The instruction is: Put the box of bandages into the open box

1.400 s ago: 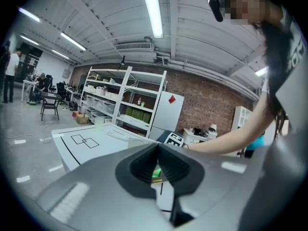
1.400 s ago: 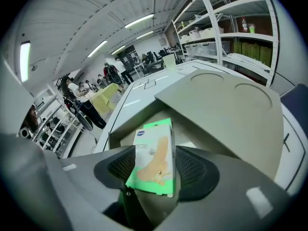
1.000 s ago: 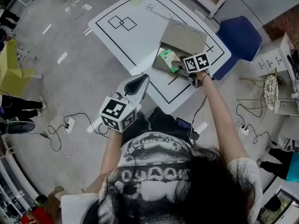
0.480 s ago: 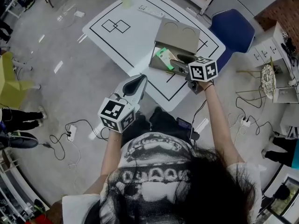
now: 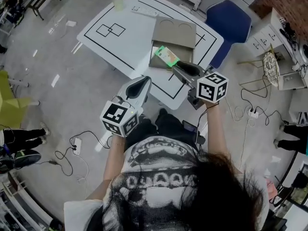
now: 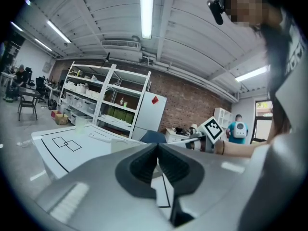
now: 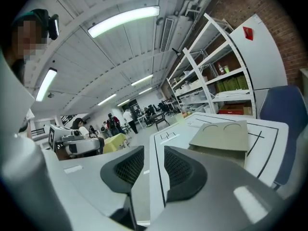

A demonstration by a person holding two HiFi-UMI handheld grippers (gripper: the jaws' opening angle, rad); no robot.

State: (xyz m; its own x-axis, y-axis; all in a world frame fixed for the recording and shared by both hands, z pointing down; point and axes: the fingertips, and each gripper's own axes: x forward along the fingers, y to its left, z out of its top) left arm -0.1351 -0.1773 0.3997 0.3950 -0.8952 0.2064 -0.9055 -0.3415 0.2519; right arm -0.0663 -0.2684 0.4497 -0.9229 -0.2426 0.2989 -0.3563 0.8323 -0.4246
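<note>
The green box of bandages [image 5: 167, 56] lies inside the open cardboard box [image 5: 159, 61], whose lid [image 5: 174, 32] stands back; the lid [image 7: 222, 136] also shows in the right gripper view. My right gripper [image 5: 176, 68] hangs above the table's near edge, just short of the cardboard box. Its jaws are closing with a gap still between the pads and nothing in it [image 7: 154, 154]. My left gripper [image 5: 144, 81] is held off the table's near edge, over the floor, with its jaws together and empty [image 6: 157, 147].
The white table [image 5: 120, 44] carries black outlines, a pale cup [image 5: 118, 3] and a flat white remote-like thing [image 5: 144, 11] at its far side. A blue chair [image 5: 228, 20] stands to the right. Cables [image 5: 72, 146] lie on the floor. People and shelves are in the background.
My right gripper has drawn back from inside the cardboard box toward the person, its jaws narrowing. The bandage box stays in the cardboard box. The left gripper has hardly moved.
</note>
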